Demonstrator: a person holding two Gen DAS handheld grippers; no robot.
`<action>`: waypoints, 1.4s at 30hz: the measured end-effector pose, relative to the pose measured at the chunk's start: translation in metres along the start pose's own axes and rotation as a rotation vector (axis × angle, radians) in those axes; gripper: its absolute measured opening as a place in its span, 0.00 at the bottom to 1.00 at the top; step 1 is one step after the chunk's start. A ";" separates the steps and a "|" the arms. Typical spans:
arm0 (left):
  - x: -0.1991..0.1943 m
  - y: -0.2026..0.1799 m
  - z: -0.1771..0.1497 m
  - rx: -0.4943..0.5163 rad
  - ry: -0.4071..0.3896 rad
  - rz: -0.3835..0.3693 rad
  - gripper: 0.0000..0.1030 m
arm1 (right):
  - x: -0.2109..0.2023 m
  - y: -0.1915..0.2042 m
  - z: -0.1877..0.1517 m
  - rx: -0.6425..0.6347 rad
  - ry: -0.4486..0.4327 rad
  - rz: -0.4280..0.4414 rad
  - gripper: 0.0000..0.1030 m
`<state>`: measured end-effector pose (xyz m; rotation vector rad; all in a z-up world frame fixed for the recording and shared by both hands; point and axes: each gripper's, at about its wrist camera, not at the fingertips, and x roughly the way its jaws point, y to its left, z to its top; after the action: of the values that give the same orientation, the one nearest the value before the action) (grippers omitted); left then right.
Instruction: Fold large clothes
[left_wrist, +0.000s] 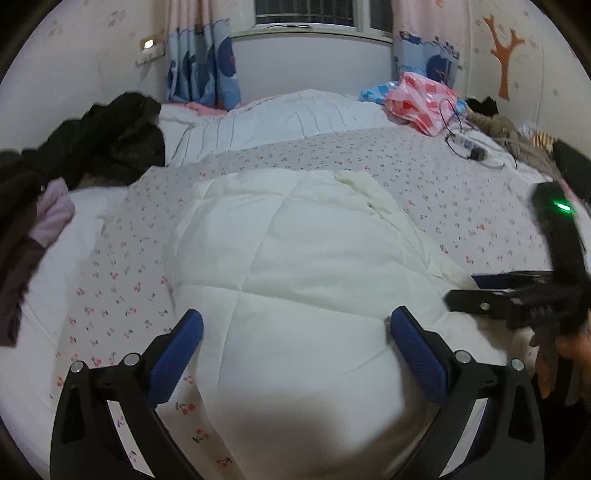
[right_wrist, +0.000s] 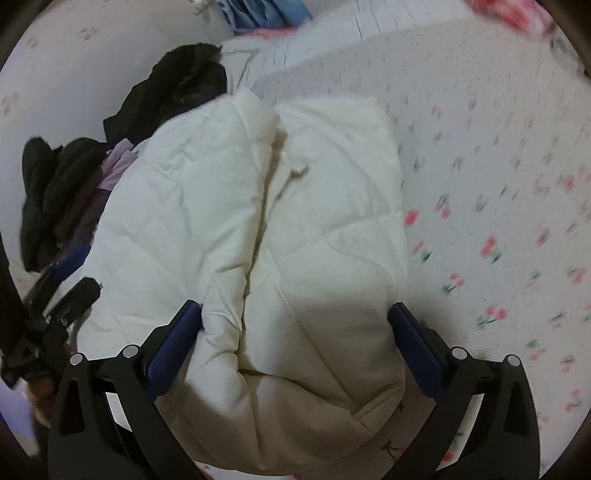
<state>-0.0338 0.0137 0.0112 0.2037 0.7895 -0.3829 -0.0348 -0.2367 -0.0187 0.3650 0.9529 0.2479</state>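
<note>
Left wrist view is showing the bed (left_wrist: 443, 192), its cherry-print sheet carrying the white quilted coat (left_wrist: 295, 258), which is lying folded into a bulky bundle. Its long axis is running away from both cameras toward the window. The left tongs (left_wrist: 295, 343) are standing spread, straddling the coat's near end and pinching nothing. In the right wrist view, the right tongs (right_wrist: 295, 332) are likewise standing spread, directly over the near end where two padded layers are overlapping along a lengthwise seam. Both tongs are sitting about equally near, judging by framing; the next fold is likely turning on this near edge.
</note>
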 end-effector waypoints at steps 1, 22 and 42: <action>-0.001 0.003 0.000 -0.013 -0.007 0.005 0.95 | -0.014 0.013 -0.003 -0.055 -0.060 -0.034 0.94; -0.081 -0.046 -0.046 0.050 -0.109 0.226 0.95 | -0.009 0.015 -0.044 -0.052 -0.065 -0.025 0.94; -0.119 -0.066 -0.063 -0.076 -0.079 0.239 0.95 | -0.039 0.042 -0.064 -0.151 -0.158 -0.052 0.94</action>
<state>-0.1778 0.0043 0.0511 0.2078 0.6911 -0.1340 -0.1115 -0.2002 -0.0054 0.2170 0.7820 0.2382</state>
